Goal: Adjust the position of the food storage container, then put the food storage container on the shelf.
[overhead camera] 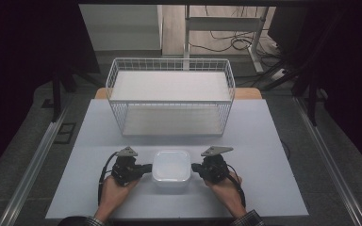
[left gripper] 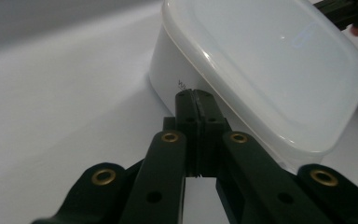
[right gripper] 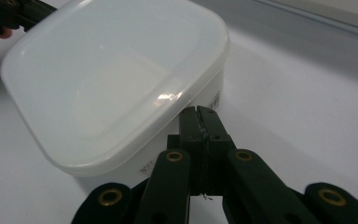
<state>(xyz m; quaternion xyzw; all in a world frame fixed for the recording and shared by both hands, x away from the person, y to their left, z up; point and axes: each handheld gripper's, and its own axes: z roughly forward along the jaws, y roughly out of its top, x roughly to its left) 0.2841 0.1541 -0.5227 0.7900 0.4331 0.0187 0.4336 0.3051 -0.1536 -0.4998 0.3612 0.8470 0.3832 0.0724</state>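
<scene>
High view: white lidded square plastic tub [overhead camera: 171,165] sits near on tabletop [overhead camera: 264,188], pressed between closed left tongs [overhead camera: 147,168] and closed right tongs [overhead camera: 195,166]; empty white wire basket [overhead camera: 169,94] stands far.

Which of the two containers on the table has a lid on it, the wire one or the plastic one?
The white plastic tub between the two grippers: a translucent lid covers it. The wire basket behind stands open-topped.

High view dim, dark at both edges, slightly soft. Gripper views brighter: glare streaks on the translucent white plastic lidded container [right gripper: 116,88]. Near black jaws blurred.
</scene>
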